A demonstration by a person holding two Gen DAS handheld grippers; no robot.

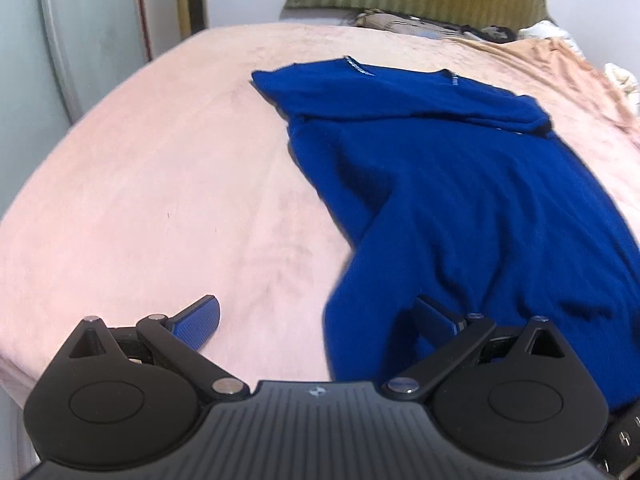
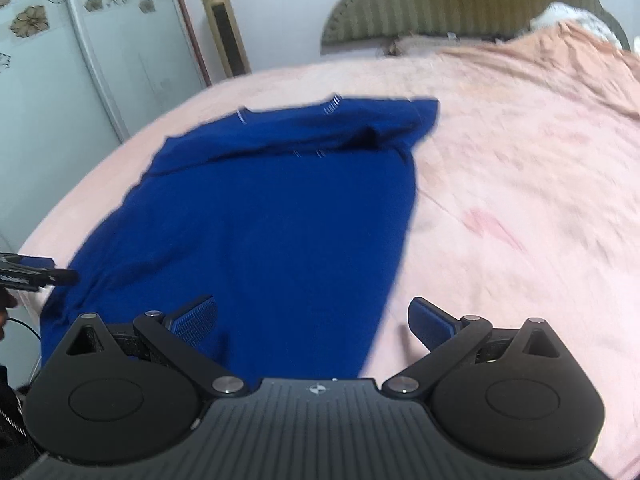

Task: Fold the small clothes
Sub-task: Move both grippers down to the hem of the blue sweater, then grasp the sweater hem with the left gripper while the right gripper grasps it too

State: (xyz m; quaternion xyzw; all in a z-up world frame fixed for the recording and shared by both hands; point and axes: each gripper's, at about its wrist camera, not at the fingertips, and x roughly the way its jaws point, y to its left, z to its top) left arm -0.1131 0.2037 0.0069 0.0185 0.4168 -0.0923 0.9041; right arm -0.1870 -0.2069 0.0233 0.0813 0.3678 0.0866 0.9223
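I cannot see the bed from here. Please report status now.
Left gripper open, right gripper open, both at near hem. Blue shirt flat on pink blanket, top part already folded over. Nothing in the way.

Readable text: none in either view.
Left gripper (image 1: 316, 318) body: a small round emblem at the top middle of the ribbed housing, no letters legible.
Right gripper (image 2: 314, 318) body: the same small round emblem at the top middle of the housing, no letters legible.
Shirt (image 1: 460, 184): pale stitching marks near the collar, too blurred to read as letters.
Cabinet door (image 2: 48, 40): flower patterns only, no words.
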